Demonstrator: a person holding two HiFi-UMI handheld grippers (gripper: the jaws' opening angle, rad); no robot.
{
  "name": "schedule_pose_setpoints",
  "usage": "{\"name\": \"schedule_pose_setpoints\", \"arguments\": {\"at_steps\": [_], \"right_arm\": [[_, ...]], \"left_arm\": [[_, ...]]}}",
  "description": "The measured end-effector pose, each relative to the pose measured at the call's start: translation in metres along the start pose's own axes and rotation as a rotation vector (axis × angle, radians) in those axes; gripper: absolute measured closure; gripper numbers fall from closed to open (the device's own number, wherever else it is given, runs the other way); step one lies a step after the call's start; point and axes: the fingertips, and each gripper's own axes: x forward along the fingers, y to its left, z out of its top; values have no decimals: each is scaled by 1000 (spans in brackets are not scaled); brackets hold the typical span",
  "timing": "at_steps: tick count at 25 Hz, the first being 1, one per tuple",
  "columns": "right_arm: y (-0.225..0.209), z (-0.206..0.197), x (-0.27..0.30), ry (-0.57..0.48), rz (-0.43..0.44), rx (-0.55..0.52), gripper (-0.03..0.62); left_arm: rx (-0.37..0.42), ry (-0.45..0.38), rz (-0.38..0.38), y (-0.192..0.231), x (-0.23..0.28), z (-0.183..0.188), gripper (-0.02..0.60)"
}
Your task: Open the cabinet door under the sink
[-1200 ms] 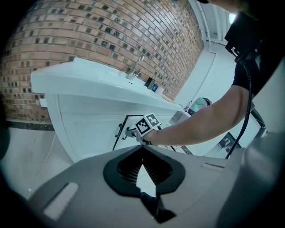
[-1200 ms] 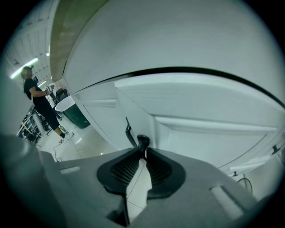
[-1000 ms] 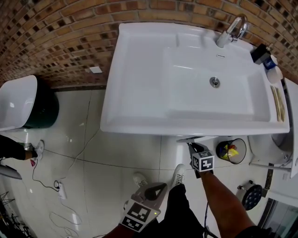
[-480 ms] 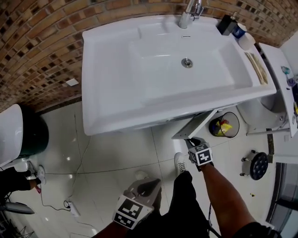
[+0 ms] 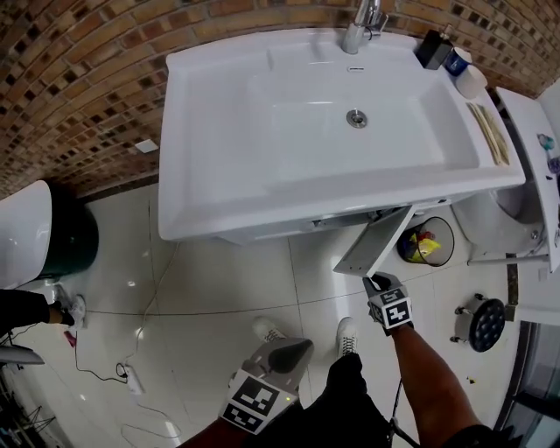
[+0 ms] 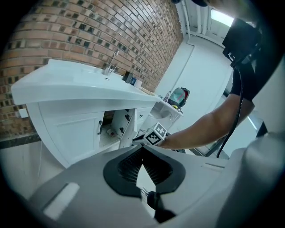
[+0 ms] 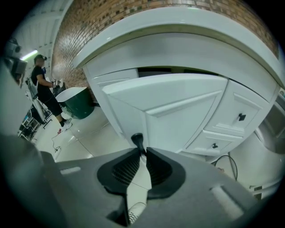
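Item 1, right gripper (image 5: 374,282): in its own view I read the jaws closed on the black handle (image 7: 137,140) of the cabinet door (image 5: 376,240), the handle's end poking out just past the pad tips. The marker cube (image 5: 391,312) sat behind the jaws.

Item 2, cabinet door: white and panelled. It stood swung out from under the sink (image 5: 201,179) towards the near side. Its free edge was at the gripper and its far edge was under the sink's front rim.

Item 3, left gripper (image 5: 296,352): held low and near, left of the right one and well apart from the cabinet. Its pads (image 6: 133,160) met at the tips with nothing between them.

Item 4, surroundings as I logged them:
- a closed white door (image 6: 71,129) left of the open one
- two drawers with black knobs (image 7: 242,117) on the right
- a chrome faucet (image 5: 363,22) at the far rim of the sink
- a black waste bin (image 5: 442,229) on the floor, just right of the open door
- a brick wall (image 5: 79,79) behind
- a pale tiled floor (image 5: 219,284) with a cable (image 5: 131,372) lying at the left
- a dark green tub (image 5: 74,241) at the far left
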Motion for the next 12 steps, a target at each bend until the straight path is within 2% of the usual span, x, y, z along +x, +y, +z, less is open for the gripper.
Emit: {"name": "schedule_pose_setpoints", "arguments": {"at_steps": [12], "right_arm": [[-43, -55, -37, 73, 34, -101, 562]], "left_arm": [[-23, -23, 29, -48, 43, 10, 565]]}}
